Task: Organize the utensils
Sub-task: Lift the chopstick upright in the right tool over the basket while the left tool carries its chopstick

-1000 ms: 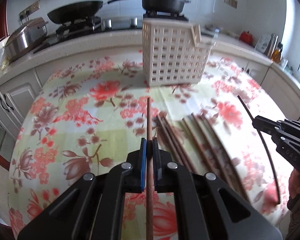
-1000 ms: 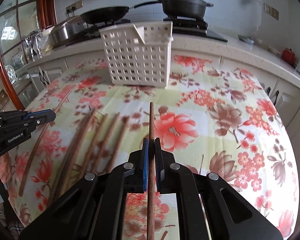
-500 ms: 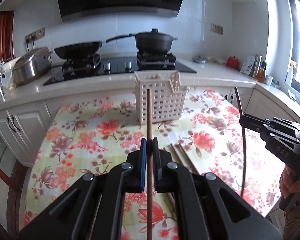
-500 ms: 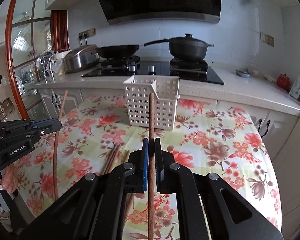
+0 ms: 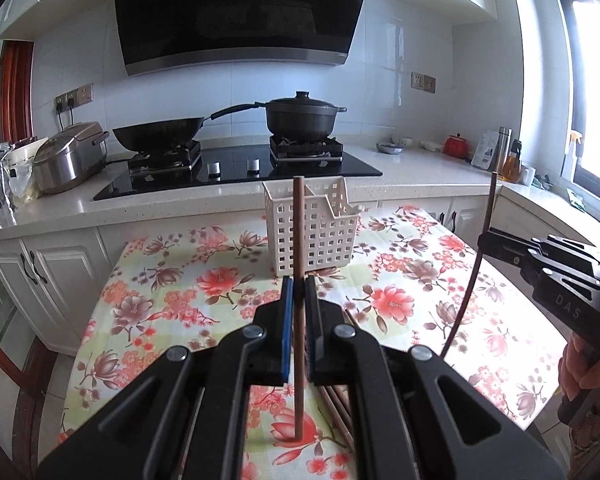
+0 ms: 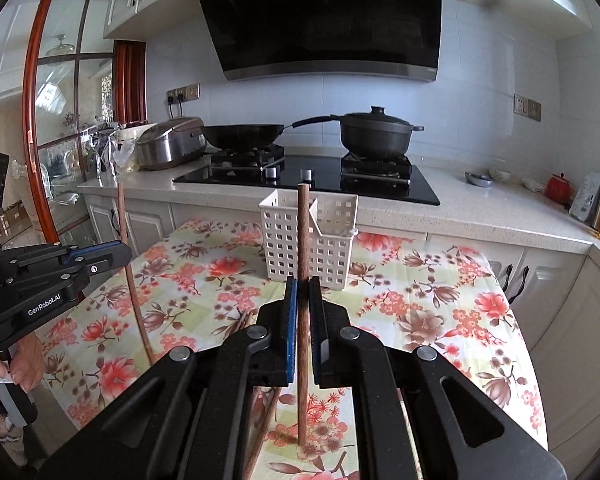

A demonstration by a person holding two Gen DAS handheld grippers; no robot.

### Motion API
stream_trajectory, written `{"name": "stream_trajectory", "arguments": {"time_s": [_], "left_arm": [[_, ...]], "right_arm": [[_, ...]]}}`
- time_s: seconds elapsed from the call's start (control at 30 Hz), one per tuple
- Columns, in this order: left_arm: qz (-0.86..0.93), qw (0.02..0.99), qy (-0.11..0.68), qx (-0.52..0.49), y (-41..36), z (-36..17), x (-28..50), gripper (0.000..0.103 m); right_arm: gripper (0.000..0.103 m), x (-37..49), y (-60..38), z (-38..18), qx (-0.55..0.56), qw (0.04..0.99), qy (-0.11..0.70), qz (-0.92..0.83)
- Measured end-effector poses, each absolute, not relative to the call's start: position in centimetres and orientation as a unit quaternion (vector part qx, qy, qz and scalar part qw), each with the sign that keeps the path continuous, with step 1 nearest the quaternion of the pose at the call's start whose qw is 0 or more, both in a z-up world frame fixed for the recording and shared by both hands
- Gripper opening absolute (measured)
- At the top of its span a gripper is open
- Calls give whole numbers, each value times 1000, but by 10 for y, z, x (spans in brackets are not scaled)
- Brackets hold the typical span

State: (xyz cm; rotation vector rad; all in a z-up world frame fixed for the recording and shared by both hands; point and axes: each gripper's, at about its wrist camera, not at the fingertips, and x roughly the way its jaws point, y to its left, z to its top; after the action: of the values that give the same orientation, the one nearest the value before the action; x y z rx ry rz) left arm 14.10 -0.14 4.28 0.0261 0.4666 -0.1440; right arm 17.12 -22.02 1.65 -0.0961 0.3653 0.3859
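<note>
Both chopsticks lifted higher, left gripper (image 5: 299,292) clamped, basket (image 5: 312,228) ahead

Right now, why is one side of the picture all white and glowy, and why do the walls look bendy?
Left wrist view: the window at the right edge is blown out by daylight, so it glows white. Both views: the fisheye lens bends straight lines near the edges, like the red door frame in the right wrist view. The white basket in the middle stays sharp and nearly straight.
</note>
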Motion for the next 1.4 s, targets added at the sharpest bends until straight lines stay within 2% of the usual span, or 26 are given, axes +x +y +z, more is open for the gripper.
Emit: {"name": "stream_trajectory", "arguments": {"time_s": [0.77, 1.4], "left_arm": [[-72, 979, 191, 20, -12, 75, 171, 6], [-111, 980, 162, 28, -22, 144, 251, 6]], "right_arm": [[6, 206, -208, 44, -36, 966, 157, 200], [6, 288, -195, 116, -31, 972, 125, 197]]}}
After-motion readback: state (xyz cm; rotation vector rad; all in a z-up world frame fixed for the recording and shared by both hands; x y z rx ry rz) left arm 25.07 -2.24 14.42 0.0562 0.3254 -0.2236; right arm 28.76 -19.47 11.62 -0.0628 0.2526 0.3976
